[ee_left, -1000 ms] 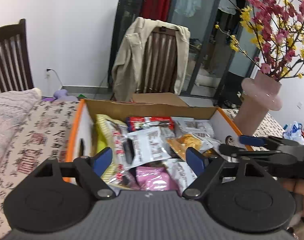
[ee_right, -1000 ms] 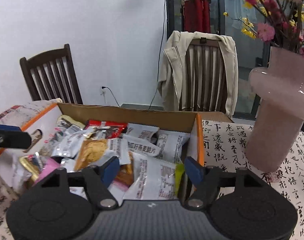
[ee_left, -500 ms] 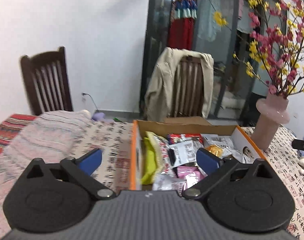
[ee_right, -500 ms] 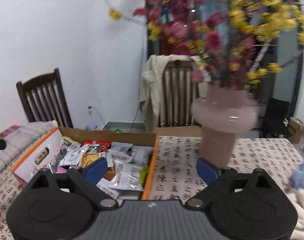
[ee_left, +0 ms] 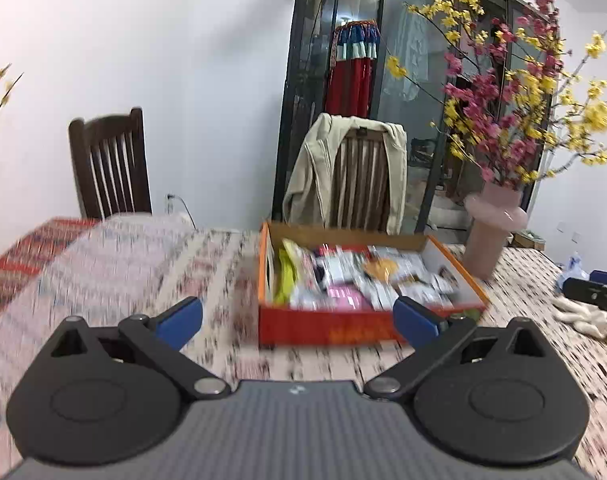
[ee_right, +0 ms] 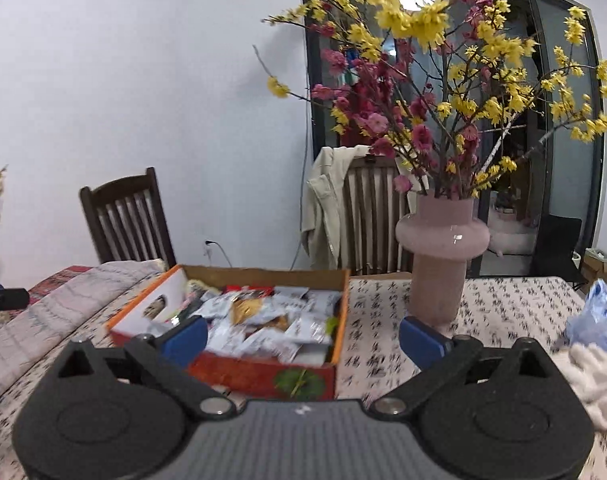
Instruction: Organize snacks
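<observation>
An orange cardboard box (ee_left: pixel 327 326) full of several snack packets (ee_left: pixel 343 276) sits on the patterned tablecloth, ahead of both grippers; it also shows in the right wrist view (ee_right: pixel 259 374). My left gripper (ee_left: pixel 297 320) is open and empty, held back from the box's near wall. My right gripper (ee_right: pixel 301 336) is open and empty, just short of the box's near right corner. The snack packets (ee_right: pixel 263 320) lie heaped inside the box. The right gripper's tip shows at the far right of the left wrist view (ee_left: pixel 593 290).
A pink vase (ee_right: pixel 441 264) of red and yellow blossoms stands right of the box. A folded blanket (ee_left: pixel 83 256) lies to the left. A white cloth (ee_right: pixel 591 376) and blue bag (ee_right: pixel 593 316) lie at right. Two wooden chairs (ee_left: pixel 111 164) stand behind the table.
Both grippers have pulled back and up from over the box, so the whole box and the table around it now show. Both stay open and empty.
</observation>
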The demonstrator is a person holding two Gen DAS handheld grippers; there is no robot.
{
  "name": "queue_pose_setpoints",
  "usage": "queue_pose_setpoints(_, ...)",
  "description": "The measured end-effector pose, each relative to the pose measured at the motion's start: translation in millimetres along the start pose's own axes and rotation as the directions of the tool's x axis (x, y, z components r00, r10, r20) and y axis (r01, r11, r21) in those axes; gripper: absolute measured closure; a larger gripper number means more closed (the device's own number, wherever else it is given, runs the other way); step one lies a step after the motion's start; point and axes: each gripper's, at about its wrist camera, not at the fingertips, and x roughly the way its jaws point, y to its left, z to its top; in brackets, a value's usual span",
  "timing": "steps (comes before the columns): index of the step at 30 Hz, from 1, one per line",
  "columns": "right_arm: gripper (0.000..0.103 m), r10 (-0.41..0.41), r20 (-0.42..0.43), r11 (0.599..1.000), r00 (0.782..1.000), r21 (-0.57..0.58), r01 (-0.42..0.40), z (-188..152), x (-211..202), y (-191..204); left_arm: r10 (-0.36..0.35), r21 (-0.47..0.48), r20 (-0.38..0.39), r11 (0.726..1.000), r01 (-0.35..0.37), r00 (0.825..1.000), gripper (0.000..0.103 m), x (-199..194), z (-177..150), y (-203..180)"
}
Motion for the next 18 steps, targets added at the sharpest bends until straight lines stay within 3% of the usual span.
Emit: queue_pose_setpoints(18, 0.0, 0.087, 0.032, 0.994, 0.996, -0.068, -0.085, -148.0, -159.4, 68.2, -0.04, 0.035, 0.029, 0.999, 0.039, 0.999, 0.0, -159.7, -178.4, -27.6)
